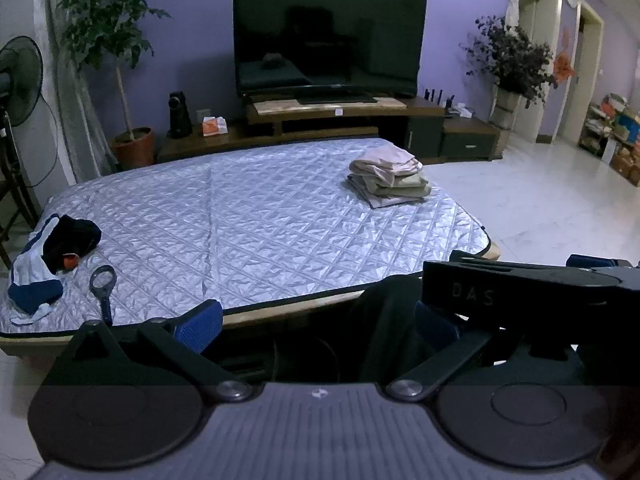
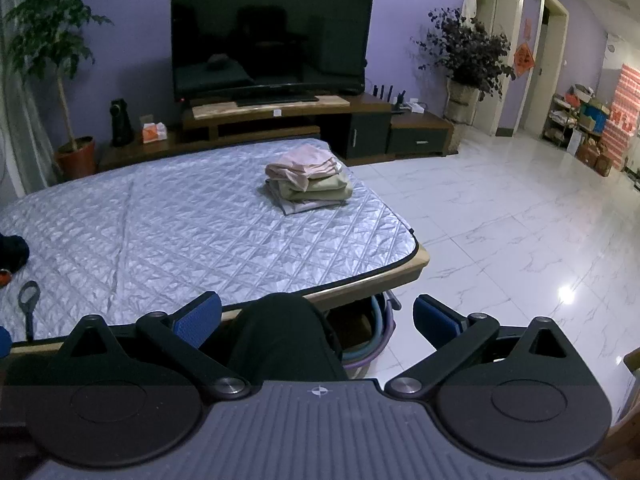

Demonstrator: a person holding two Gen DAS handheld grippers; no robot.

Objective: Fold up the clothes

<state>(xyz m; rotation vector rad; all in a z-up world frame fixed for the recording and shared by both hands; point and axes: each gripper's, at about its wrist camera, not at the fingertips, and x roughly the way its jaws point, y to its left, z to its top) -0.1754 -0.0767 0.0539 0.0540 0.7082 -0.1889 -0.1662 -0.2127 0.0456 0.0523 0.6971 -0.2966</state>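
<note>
Nearest the lens, the left gripper (image 1: pixel 318 322) is hanging with its matte black linkage arms splayed and its ribbed blue pads wide apart, gripping nothing, and the right gripper (image 2: pixel 318 318) is sitting the same way, jaws spread and empty above a dark-trousered knee (image 2: pixel 280 332). Both are hovering just short of the near edge of the table (image 2: pixel 416 264), whose pale wooden rim is showing beneath a shiny silver quilted cover (image 1: pixel 248 216) stitched in a diamond grid and edged in black piping. On the cover's near left corner, a crumpled heap of unfolded clothes (image 1: pixel 48 256) is lying in soft, shapeless folds of navy, white and black with a spot of orange, and just beside it a dark ring-headed tool (image 1: pixel 103 284) with a slim handle is lying flat. Farther back, toward the right edge, a neat stack of folded clothes (image 2: pixel 308 182) is sitting in squared layers, pink on top, olive and grey beneath. Beyond the table, a low dark wooden TV stand (image 2: pixel 280 116) is carrying a glossy curved television (image 2: pixel 268 40), with a leafy potted tree (image 1: pixel 116 52) standing to the left.
</note>
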